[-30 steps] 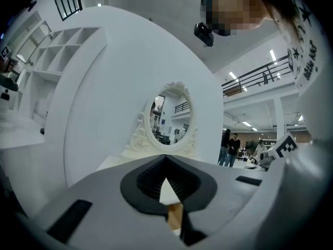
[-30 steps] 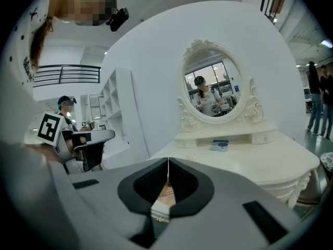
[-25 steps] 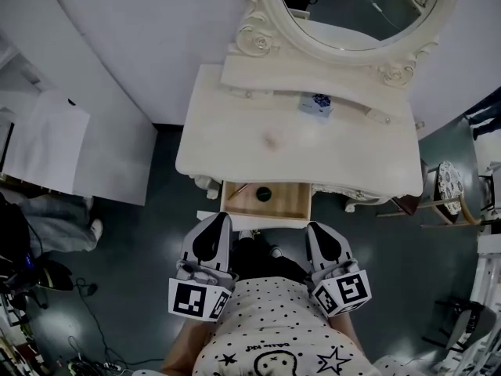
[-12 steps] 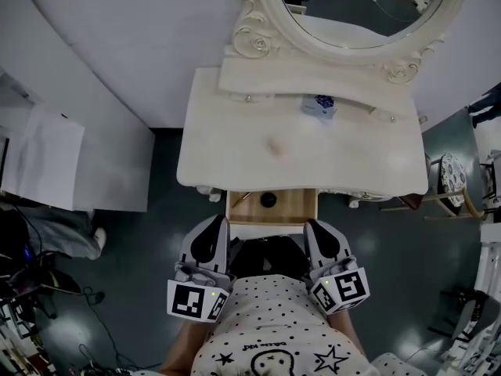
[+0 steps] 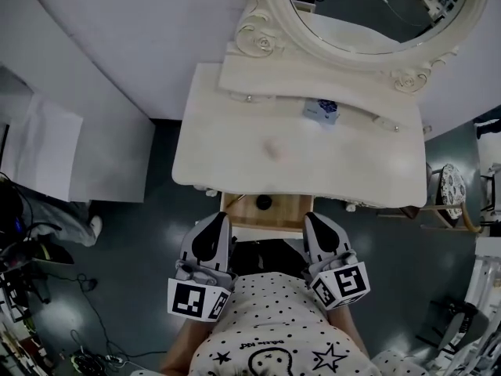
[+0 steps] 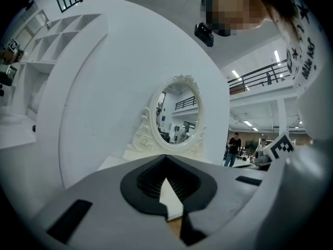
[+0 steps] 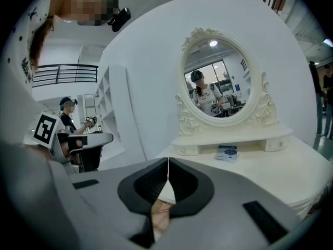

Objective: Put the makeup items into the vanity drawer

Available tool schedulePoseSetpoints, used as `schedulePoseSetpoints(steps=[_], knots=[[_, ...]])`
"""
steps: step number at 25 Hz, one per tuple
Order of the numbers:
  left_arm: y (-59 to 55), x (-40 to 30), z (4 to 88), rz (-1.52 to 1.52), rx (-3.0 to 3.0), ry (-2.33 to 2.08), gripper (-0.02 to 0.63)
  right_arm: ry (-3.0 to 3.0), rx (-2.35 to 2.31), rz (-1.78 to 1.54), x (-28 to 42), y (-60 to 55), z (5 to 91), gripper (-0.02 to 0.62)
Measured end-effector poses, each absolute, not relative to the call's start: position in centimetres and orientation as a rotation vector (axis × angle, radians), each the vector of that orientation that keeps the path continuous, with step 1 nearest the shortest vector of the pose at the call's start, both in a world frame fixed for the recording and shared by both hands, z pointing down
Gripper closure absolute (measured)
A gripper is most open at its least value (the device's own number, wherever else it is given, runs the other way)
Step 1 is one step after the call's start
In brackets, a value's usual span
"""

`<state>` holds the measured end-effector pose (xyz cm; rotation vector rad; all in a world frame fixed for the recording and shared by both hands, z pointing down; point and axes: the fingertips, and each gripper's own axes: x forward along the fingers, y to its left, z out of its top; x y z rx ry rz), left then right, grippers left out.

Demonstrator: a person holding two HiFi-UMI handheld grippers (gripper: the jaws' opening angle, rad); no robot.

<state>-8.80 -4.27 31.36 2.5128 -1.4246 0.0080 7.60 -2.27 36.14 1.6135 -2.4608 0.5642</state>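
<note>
Under the front edge of the white surface point(image 5: 297, 159), a wooden drawer point(image 5: 288, 211) sticks out part way. One small dark round thing point(image 5: 264, 202) lies inside the drawer, close up against that front edge. It may be a little makeup pot, but it is too small to tell.

Near the back edge of the surface, a bit right of the middle, sits a small blue and white box point(image 5: 321, 110). It is just in front of the low shelf point(image 5: 274, 81) that runs under the big oval mirror point(image 5: 368, 14).

The left claw point(image 5: 220, 219) is by the drawer's front left corner. The right claw point(image 5: 311, 218) is by its front right corner. I cannot tell if they touch the drawer. Both claws point toward the mirror. Both are closed up tight, with their tips pressed together, and neither one has hold of anything.

A person in a spotted shirt point(image 5: 274, 327) holds both claws and stands right at the open drawer, on a dark floor point(image 5: 133, 249).
</note>
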Motion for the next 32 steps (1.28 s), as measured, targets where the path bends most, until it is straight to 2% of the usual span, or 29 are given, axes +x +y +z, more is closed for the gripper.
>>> schedulePoseSetpoints(steps=[5,9,17,32], knots=[[-4.6,-8.6,31.7,0.020,2.490,-1.456,0.607,-2.491,1.546,0.533,7.6,-3.7,35.9,0.581],[-4.8,-9.0,31.8,0.036,2.465,-1.485,0.607,-2.490,1.489,0.489,7.8,-6.6,36.4,0.489],[-4.9,-8.9,33.0,0.079,2.430,-1.496,0.607,-2.358,1.392,0.456,8.3,-14.9,43.0,0.432],[-4.4,-9.8,34.3,0.122,2.374,-1.516,0.607,-2.152,1.197,0.559,5.8,-21.1,54.9,0.397]])
